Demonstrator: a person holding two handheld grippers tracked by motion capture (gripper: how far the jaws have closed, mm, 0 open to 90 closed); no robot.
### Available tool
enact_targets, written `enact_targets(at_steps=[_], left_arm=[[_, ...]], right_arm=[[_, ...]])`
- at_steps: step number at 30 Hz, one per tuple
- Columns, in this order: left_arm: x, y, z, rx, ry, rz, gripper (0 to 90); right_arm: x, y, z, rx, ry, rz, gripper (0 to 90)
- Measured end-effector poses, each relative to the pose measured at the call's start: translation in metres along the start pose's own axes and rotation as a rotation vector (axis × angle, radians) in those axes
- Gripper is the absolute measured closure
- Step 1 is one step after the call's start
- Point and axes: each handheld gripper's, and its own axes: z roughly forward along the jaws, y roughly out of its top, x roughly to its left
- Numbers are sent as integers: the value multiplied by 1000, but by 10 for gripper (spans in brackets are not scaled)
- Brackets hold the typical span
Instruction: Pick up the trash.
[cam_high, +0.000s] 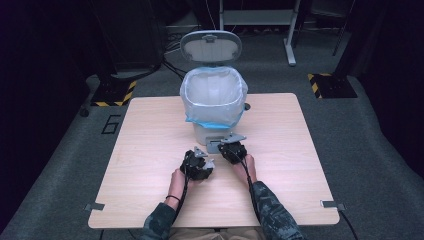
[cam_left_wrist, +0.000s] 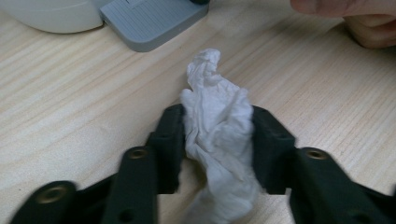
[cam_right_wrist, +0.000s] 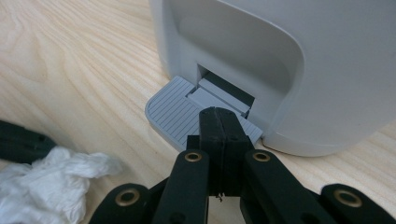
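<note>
The left gripper (cam_left_wrist: 217, 140) has a crumpled white tissue (cam_left_wrist: 217, 126) pinched between its jaws, just in front of the bin (cam_high: 214, 102), whose lid stands open. The right gripper (cam_right_wrist: 218, 126), jaws closed and empty, presses the bin's pedal (cam_right_wrist: 173, 114). The tissue's way is forward and up.

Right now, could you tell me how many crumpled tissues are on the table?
1: the crumpled tissue lies on the table, clamped in the left gripper near the bin's pedal. Any inside the bin are hidden.
</note>
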Motion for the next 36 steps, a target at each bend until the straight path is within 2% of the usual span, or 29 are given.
enact_targets(at_steps=[3, 4, 8, 10, 14, 28, 31, 34, 36], left_arm=[[1, -1, 0, -8, 3, 11, 709], [1, -2, 0, -16, -4, 5, 764], [2, -3, -1, -14, -5, 17, 809], [3, -3, -2, -13, -8, 16, 815], [9, -5, -5, -31, -21, -17, 817], [19, -4, -22, -46, -21, -19, 824], [20, -3, -25, -46, -23, -8, 825], [21, -1, -30, -61, -56, -20, 828], [21, 2, -33, -67, -57, -10, 829]], right_arm=[[0, 0, 0, 0, 0, 0, 900], [0, 0, 0, 0, -1, 0, 900], [0, 0, 0, 0, -2, -1, 900], [0, 0, 0, 0, 0, -2, 900], [1, 0, 0, -1, -5, -1, 900], [0, 0, 0, -1, 1, 1, 900], [0, 0, 0, -1, 1, 1, 900], [0, 0, 0, 0, 0, 1, 900], [1, 0, 0, -1, -3, 0, 900]])
